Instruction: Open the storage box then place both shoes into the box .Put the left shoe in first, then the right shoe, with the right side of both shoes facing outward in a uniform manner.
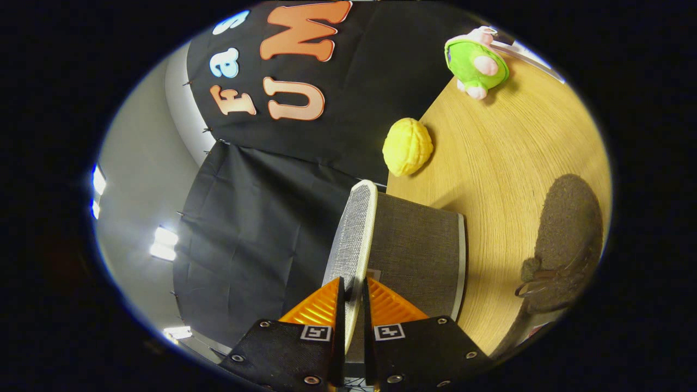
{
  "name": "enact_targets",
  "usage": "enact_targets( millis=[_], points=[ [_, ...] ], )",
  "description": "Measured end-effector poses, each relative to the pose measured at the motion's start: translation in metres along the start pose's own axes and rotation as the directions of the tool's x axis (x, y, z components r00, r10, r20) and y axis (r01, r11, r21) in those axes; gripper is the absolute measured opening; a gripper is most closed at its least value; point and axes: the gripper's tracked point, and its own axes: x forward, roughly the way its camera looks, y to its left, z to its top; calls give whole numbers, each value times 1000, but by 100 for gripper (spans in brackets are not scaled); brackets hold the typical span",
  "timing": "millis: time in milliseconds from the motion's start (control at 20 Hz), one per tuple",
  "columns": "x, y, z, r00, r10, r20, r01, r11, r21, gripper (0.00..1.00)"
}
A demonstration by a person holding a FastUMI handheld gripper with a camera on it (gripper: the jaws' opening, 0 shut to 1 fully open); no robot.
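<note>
My gripper (353, 291) is shut on the near edge of the storage box's lid (354, 234). The lid is a thin grey fabric panel with a white rim, and both fingers press on it from either side. It stands lifted away from the grey fabric box (419, 245), which sits on the wooden table (506, 158) just beyond the fingers. The whole view is rolled, so the table runs up one side. A brown fuzzy shoe (566, 239) with a bow lies on the table beside the box. The inside of the box is hidden.
A yellow knobbly ball (407, 147) rests on the table past the box, near the black cloth wall. Farther off lies a green and pink plush toy (476, 61). Ceiling lights (163, 243) shine on the side away from the table.
</note>
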Motion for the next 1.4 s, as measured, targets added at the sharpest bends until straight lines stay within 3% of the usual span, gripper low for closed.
enact_targets(
  millis=[50, 100, 350, 700, 1150, 1350, 1400],
  points=[
    [-2, 8, 5, 1000, 24, 19, -24, 1000, -1, 13],
    [-5, 13, 12, 999, 25, 46, -25, 1000, -12, 4],
    [-3, 51, 15, 998, 33, 60, -26, 994, -102, 3],
    [18, 141, 19, 990, 120, 77, -104, 977, -184, 7],
    [116, 211, -31, 991, 122, 56, -110, 976, -188, 8],
    [158, 207, -55, 995, 67, 68, -48, 970, -239, 15],
    [161, 207, -63, 996, 59, 61, -41, 965, -260, 26]
  ],
)
